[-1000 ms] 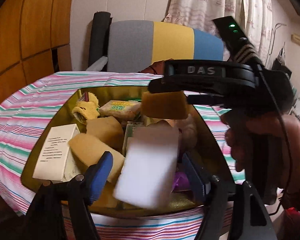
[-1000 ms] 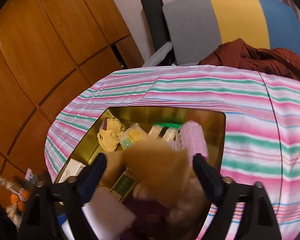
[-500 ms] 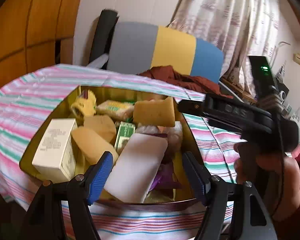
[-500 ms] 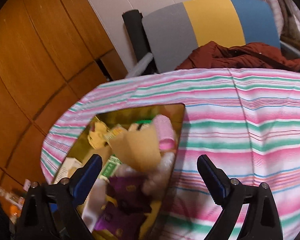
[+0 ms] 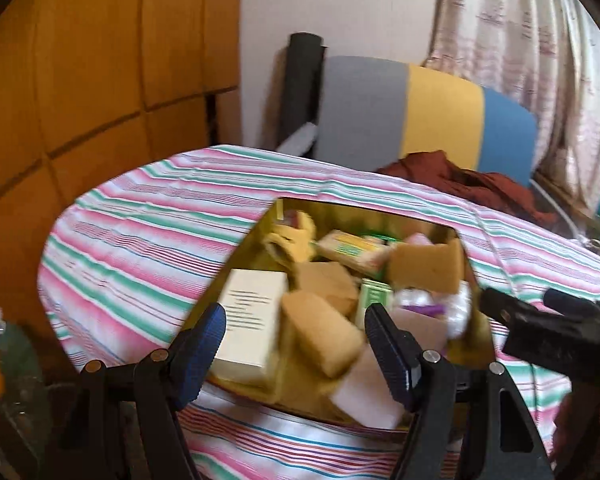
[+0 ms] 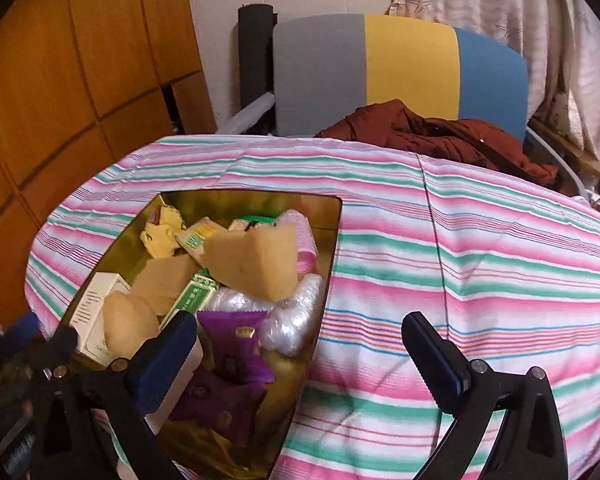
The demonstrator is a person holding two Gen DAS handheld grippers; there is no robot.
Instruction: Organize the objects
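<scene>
- The gold box (image 6: 332, 220) sits on the striped cloth (image 6: 480, 264), its near corner cut off by the left gripper (image 5: 296, 344) and the view's lower edge.
- Three tan sponges (image 6: 256, 260) show; the white sponge (image 5: 368, 392) is half hidden and blurred.
- Two purple packets (image 6: 236, 340), one cream carton (image 5: 252, 320), one pink roller (image 6: 304, 236).
- Left gripper: wide apart, gripping nothing.
- Right gripper (image 6: 300, 360): jaws just opened wide, released, over the box's edge and cloth.

Your left gripper (image 5: 296, 336) has black arms, blue ribbed fingers (image 5: 388, 346) and small silver screws. Your right gripper (image 6: 300, 352) looks the same: black frame, blue fingers (image 6: 434, 354), silver screws.
</scene>
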